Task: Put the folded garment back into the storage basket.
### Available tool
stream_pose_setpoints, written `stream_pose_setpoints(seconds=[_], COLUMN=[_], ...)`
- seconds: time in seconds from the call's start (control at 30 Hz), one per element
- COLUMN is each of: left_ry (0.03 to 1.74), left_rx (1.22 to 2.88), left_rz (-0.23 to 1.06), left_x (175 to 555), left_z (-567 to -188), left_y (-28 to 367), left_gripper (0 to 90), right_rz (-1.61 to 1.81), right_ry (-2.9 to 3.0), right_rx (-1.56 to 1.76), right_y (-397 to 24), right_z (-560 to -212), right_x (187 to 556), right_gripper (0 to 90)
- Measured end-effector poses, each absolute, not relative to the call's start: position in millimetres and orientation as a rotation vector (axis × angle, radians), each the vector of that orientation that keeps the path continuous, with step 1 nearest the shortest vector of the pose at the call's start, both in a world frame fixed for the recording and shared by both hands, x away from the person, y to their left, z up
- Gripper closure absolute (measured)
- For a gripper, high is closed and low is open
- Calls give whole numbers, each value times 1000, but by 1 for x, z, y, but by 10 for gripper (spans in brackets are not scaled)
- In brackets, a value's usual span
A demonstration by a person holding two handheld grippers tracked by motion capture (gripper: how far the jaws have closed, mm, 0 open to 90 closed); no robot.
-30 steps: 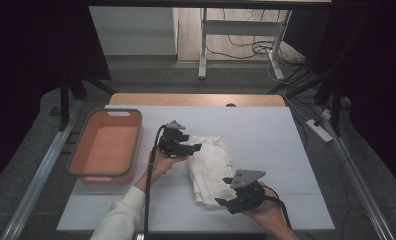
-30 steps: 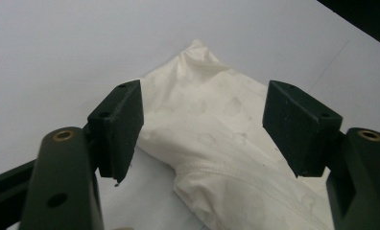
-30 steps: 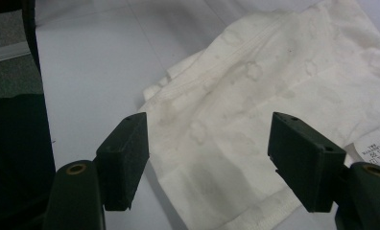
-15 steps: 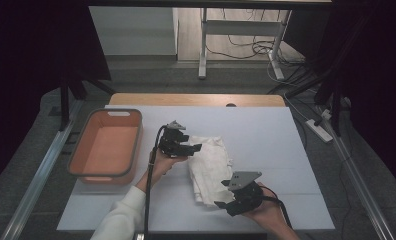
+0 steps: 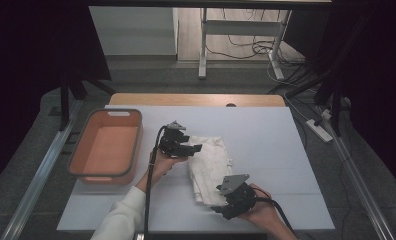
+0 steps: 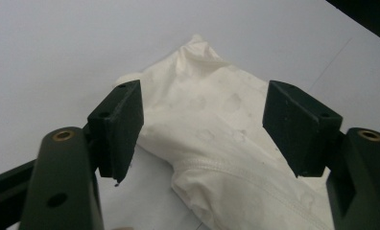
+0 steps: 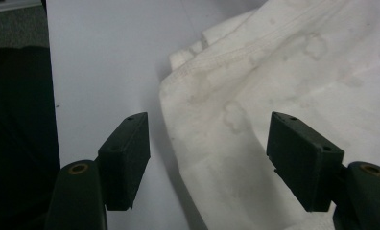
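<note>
Since a second ago my right gripper (image 5: pixel 221 209) has edged slightly toward the near edge of the cloth (image 5: pixel 209 165), while the left gripper (image 5: pixel 192 148) has held its place at the cloth's far left corner. Both sets of jaws stand apart, nothing pinched: in the left gripper view the cloth (image 6: pixel 217 139) lies between and beneath them, untouched. In the right gripper view the cloth's (image 7: pixel 284 81) hemmed edge runs between the jaws. I see the cream cloth lying folded on the worktop (image 5: pixel 266 135), with the orange tub (image 5: pixel 81 165) well to its left.
</note>
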State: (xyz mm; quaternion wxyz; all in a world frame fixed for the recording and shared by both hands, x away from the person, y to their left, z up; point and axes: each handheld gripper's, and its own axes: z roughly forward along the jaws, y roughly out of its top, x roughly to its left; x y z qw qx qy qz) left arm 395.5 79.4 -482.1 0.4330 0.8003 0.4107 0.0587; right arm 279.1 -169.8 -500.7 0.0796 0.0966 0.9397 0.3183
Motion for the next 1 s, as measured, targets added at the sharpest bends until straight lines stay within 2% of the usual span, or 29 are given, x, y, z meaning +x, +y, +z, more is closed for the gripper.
stream_pose_setpoints(seconds=[0.63,0.8,0.83,0.87,1.0], left_ry=[1039,1044,1044,1044,1045], left_rx=[1991,1995,1995,1995,1997], left_rz=[130,129,129,130,131], left_x=[396,396,396,396,396], left_z=[-484,-485,-485,-485,-485], left_y=[80,79,79,79,79], left_gripper=[304,304,304,304,304], right_rz=[810,787,795,795,800], right_ry=[2859,2868,2868,2868,2836], right_rx=[209,222,215,215,206], right_y=[-164,-161,-161,-161,-161], right_z=[-513,-512,-511,-511,-510], right_x=[292,295,295,295,292], right_gripper=[340,410,481,481,720])
